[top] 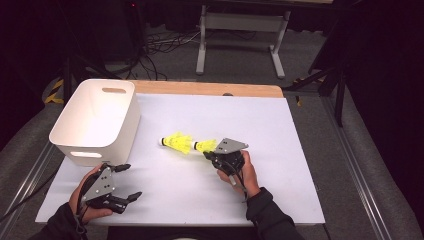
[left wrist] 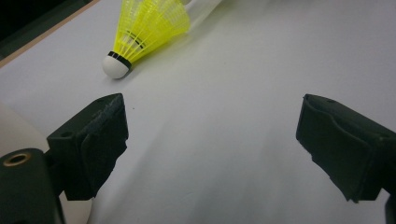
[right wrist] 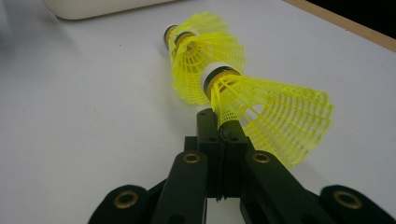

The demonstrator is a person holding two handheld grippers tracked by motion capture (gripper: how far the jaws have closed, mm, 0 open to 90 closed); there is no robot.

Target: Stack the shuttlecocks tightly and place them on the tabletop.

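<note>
The right gripper (right wrist: 223, 128) pinches the netted skirt of a yellow plastic shuttlecock (right wrist: 261, 109), its jaws pressed together on the mesh near the middle of the white table top (top: 280, 130). A second yellow shuttlecock (top: 176, 142) lies just beyond, its skirt touching the first one's cork. The left gripper (top: 126, 181) rests near the front edge, jaws spread wide over bare surface. The white plastic bin (top: 95, 120) stands at the far-left corner; open room lies to the right.
</note>
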